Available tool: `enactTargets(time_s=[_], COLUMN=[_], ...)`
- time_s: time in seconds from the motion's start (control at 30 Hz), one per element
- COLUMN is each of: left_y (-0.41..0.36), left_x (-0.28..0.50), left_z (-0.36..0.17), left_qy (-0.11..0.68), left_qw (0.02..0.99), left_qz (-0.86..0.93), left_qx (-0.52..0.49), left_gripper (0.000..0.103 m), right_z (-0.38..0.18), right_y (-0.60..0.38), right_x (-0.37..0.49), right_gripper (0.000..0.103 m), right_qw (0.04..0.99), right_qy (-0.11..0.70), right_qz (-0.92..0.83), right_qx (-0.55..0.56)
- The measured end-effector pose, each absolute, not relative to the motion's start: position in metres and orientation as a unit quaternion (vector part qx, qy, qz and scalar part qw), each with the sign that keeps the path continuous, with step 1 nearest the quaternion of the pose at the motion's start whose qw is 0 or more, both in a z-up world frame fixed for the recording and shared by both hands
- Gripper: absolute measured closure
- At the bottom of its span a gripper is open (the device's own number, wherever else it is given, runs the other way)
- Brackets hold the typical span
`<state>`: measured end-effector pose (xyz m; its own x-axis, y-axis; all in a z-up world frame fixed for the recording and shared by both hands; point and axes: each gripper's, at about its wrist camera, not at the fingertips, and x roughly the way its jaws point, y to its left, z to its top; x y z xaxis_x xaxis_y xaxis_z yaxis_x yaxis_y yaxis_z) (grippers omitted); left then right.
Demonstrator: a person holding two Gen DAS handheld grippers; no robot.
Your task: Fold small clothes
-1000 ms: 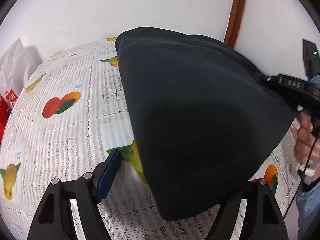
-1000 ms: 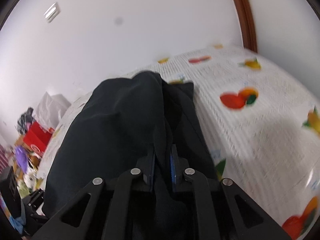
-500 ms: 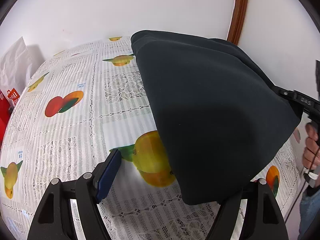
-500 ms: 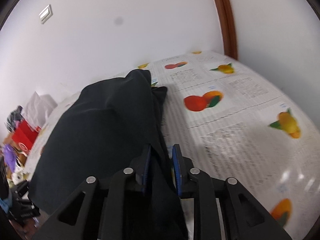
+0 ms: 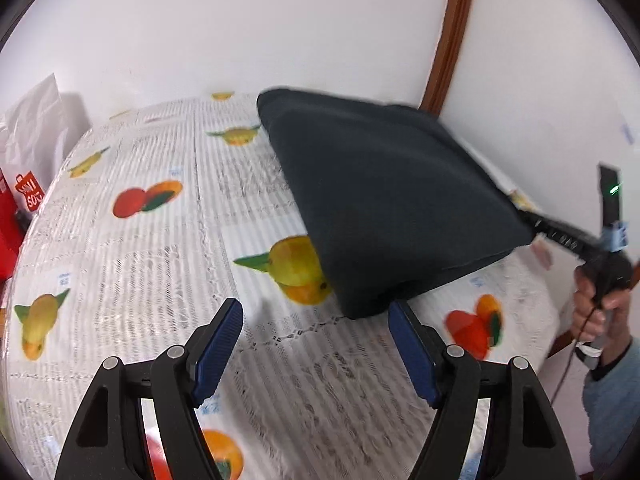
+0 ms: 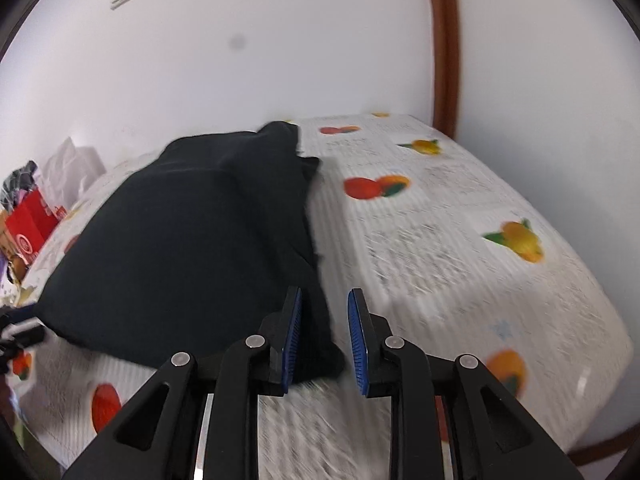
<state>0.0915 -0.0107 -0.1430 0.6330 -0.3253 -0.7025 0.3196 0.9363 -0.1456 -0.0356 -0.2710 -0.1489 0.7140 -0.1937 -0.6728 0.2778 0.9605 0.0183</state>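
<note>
The dark garment [image 5: 384, 200] lies folded on the bench [image 5: 140, 248], which carries a white lace-pattern cloth printed with fruit. The garment sits toward the far side of the bench, near the wall and a brown wooden trim [image 5: 452, 36].

My left gripper [image 5: 316, 344]: jaws wide apart, closing slightly, nothing between the blue pads [image 5: 218, 346]. The nearest corner of the garment lies just ahead of the jaws, close to the right-hand pad; I cannot tell whether it touches. Bare printed cloth shows between the pads.

My right gripper [image 6: 324, 334]: jaws parted by a narrow gap. The near edge of the garment [image 6: 192, 248] hangs against the left-hand pad and partly into the gap; the right-hand pad stands clear of it, so the pads are not pressing on the cloth. In the left wrist view this gripper [image 5: 536, 222] sits at the garment's right corner, with my right hand [image 5: 600, 304] on its handle.

A white bag [image 5: 36, 128] and red packaging [image 6: 32, 216] stand beyond the bench's left edge.
</note>
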Motion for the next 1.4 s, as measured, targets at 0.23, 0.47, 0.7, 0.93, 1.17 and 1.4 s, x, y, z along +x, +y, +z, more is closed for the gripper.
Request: enactTargets(time_s=[0.23, 0.47, 0.7, 0.93, 1.17, 1.4], left_y=[-0.037, -0.043, -0.032, -0.040, -0.047, -0.027], left_x=[0.124, 0.134, 0.095, 0.104, 0.116, 0.126], left_z=[-0.129, -0.165, -0.165, -0.166, -0.162, -0.157], left_qy=[0.378, 0.428, 0.431, 0.434, 0.432, 0.432], left_qw=[0.911, 0.888, 0.885, 0.884, 0.880, 0.885], left_qz=[-0.165, -0.165, -0.175, -0.176, -0.199, -0.171], left_qx=[0.018, 0.023, 0.029, 0.019, 0.017, 0.005], left_gripper=[0.030, 0.028, 0.029, 0.055, 0.089, 0.090], right_z=[-0.130, -0.135, -0.159, -0.176, -0.172, -0.170], right_y=[-0.268, -0.266, -0.262, -0.264, -0.255, -0.244], right_x=[-0.055, -0.069, -0.065, -0.034, -0.011, 0.024], right_gripper=[0.079, 0.078, 0.076, 0.075, 0.090, 0.090], right_qw=[0.928, 0.922, 0.917, 0.909, 0.916, 0.912], right_qy=[0.348, 0.371, 0.388, 0.400, 0.390, 0.400], right_qz=[-0.117, -0.087, -0.046, -0.045, -0.058, -0.044], right_qx=[0.064, 0.066, 0.084, 0.110, 0.076, 0.073])
